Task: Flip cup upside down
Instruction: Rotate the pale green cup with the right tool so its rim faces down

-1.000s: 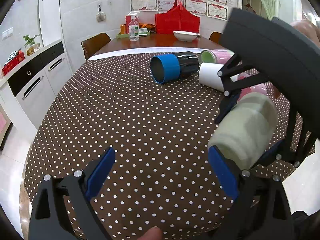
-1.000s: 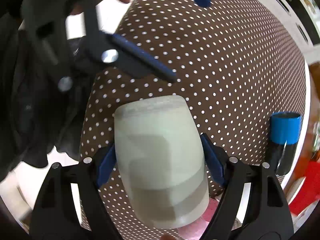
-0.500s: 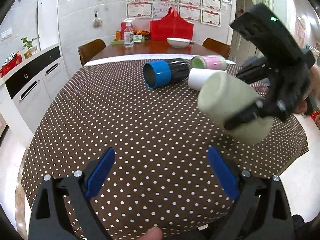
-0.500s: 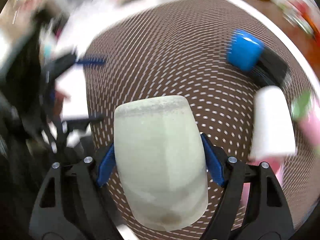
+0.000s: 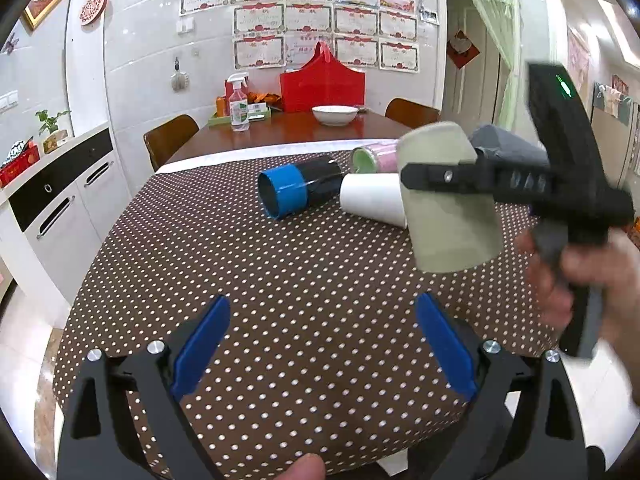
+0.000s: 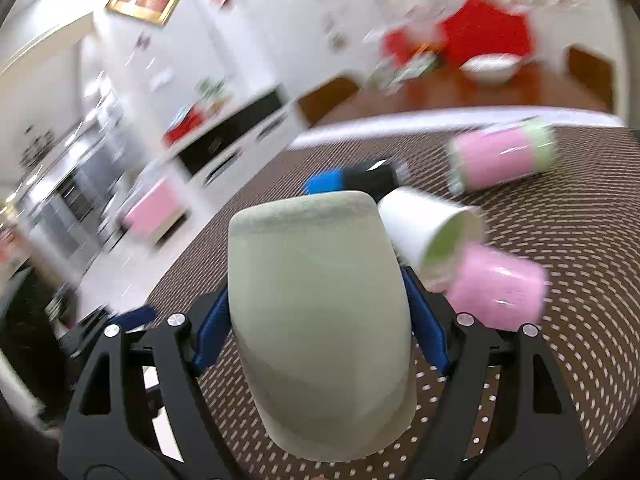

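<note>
A pale green cup [image 5: 448, 216] is gripped by my right gripper [image 6: 320, 320], whose blue pads press its sides. In the left wrist view the cup hangs a little above the dotted tablecloth [image 5: 280, 280], base up and wide mouth down, slightly tilted. In the right wrist view the cup [image 6: 320, 304] fills the centre with its base away from me. My left gripper [image 5: 320, 344] is open and empty, low over the near part of the table, left of the cup.
Several cups lie on their sides behind the held cup: a blue and black one [image 5: 296, 192], a white one [image 5: 372, 200], a pink and green one [image 5: 372, 158], and another pink one [image 6: 496, 288]. A wooden table with a bowl [image 5: 334, 114] stands beyond.
My right gripper has swung the green cup round from lying sideways to base up and mouth down, moving it right and lower over the table. The left gripper has held still.
</note>
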